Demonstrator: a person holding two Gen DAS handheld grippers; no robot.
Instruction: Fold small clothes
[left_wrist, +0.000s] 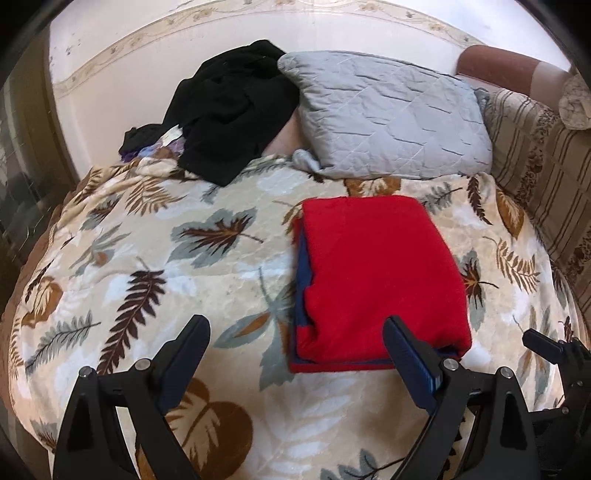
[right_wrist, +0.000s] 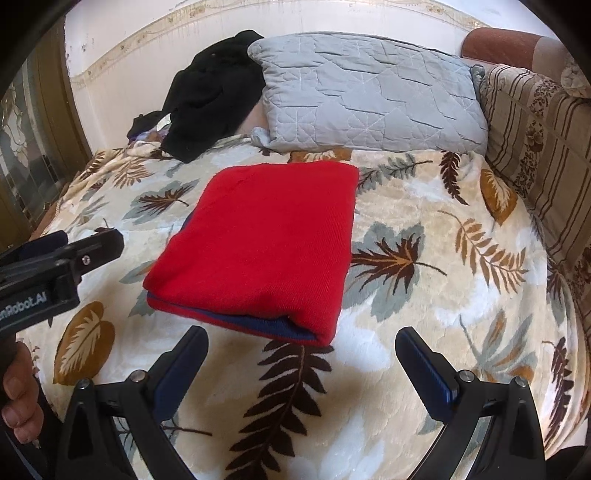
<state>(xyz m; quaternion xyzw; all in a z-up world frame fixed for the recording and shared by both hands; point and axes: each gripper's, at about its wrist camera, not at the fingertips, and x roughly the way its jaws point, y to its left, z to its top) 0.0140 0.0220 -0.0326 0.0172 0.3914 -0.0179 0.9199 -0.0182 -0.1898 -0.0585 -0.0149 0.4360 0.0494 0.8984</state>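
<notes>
Right wrist: red garment (right_wrist: 258, 243) neatly folded, blue-edged

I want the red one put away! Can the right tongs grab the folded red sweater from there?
Probably yes. The right tongs are open just in front of the folded red sweater, with only bare leaf-print blanket between them and its near edge.

Both cameras ride low over the bed, facing the wall at twelve o'clock. The left wrist view sits close, the folded red garment (left_wrist: 376, 273) toward two o'clock; the right wrist view has it at eleven. Both share the grey pillow (left_wrist: 384, 114) and leaf-print blanket (left_wrist: 147, 258).
</notes>
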